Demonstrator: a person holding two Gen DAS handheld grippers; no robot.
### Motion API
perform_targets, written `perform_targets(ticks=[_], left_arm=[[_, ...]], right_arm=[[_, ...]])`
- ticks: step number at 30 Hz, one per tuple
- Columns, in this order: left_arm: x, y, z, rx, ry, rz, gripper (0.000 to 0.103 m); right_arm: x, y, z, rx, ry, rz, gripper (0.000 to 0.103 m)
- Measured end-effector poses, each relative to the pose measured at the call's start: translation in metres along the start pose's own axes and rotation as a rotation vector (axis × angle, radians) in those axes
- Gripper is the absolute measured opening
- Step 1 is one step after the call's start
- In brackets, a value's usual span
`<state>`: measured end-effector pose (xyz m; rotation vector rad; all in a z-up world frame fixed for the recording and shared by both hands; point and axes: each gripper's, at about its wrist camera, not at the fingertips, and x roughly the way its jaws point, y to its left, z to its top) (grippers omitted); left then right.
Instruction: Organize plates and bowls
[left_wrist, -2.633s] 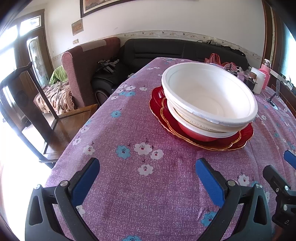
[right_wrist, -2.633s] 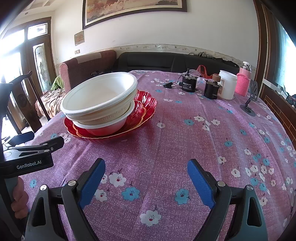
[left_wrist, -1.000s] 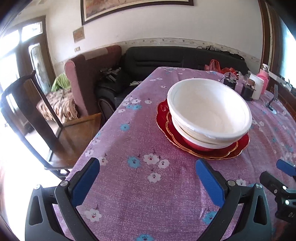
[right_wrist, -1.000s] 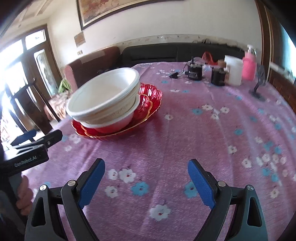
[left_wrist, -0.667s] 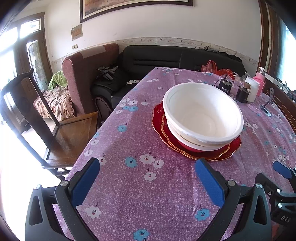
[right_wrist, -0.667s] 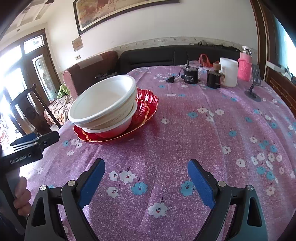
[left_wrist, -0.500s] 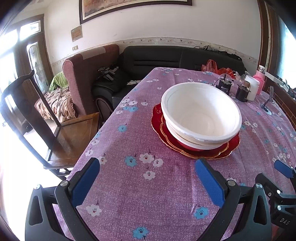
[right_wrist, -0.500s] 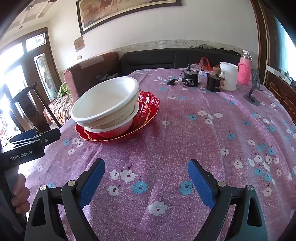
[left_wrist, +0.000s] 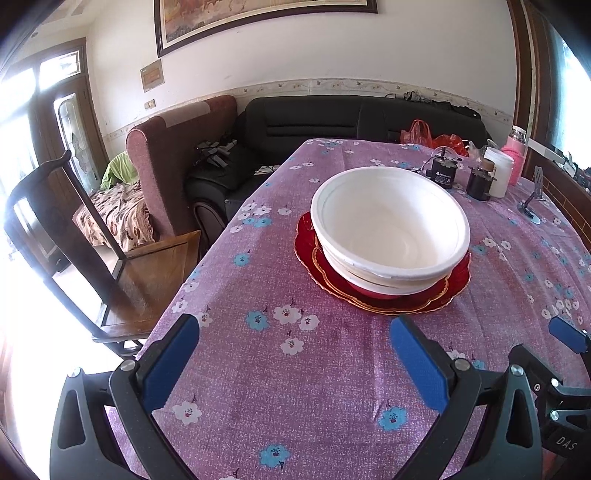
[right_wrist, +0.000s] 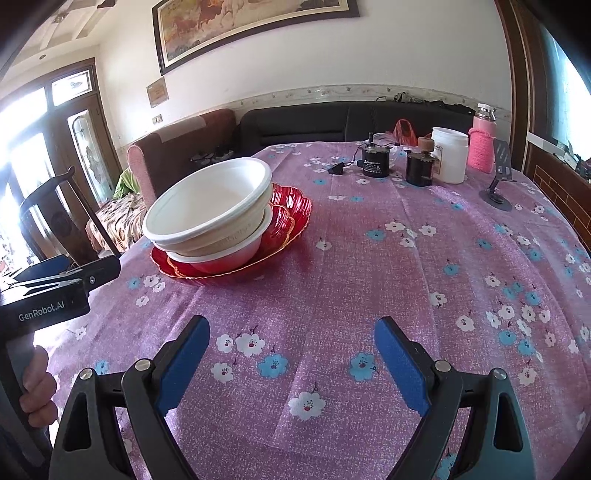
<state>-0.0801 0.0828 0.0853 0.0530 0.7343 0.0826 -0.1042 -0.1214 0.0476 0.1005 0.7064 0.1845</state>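
Bowls (left_wrist: 391, 229) sat tilted on red plates (left_wrist: 384, 295), both grippers (left_wrist: 295, 362) (right_wrist: 291, 354) wide and empty near them; a careless nudge could have toppled the stack.

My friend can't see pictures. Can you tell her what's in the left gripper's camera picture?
White bowls sit stacked on red plates on a purple flowered tablecloth. The open left gripper hovers in front, empty.

left gripper (left_wrist: 295, 363): jaws wide apart, holding nothing | right gripper (right_wrist: 291, 362): jaws wide apart, holding nothing
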Motion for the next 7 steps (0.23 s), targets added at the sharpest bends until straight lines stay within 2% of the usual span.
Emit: perform_targets(ticks=[2,5,7], left_arm=[[0.0001,0.0003,-0.0005,-0.005,0.003,-0.001,0.103],[-0.0032,-0.0010,-0.0036,-0.001,-0.022,0.060,0.103],[-0.0038,-0.0020,-0.0034,0.006,-0.021,0.044,0.103]], right_arm=[[0.0005,-0.0004,-0.0004,0.001,0.001,0.001,0.094],[0.0010,-0.0014,0.0002,0.001,-0.001,-0.001,0.094],[0.0014,-0.0015,-0.0001,0.003,-0.001,-0.002,0.094]])
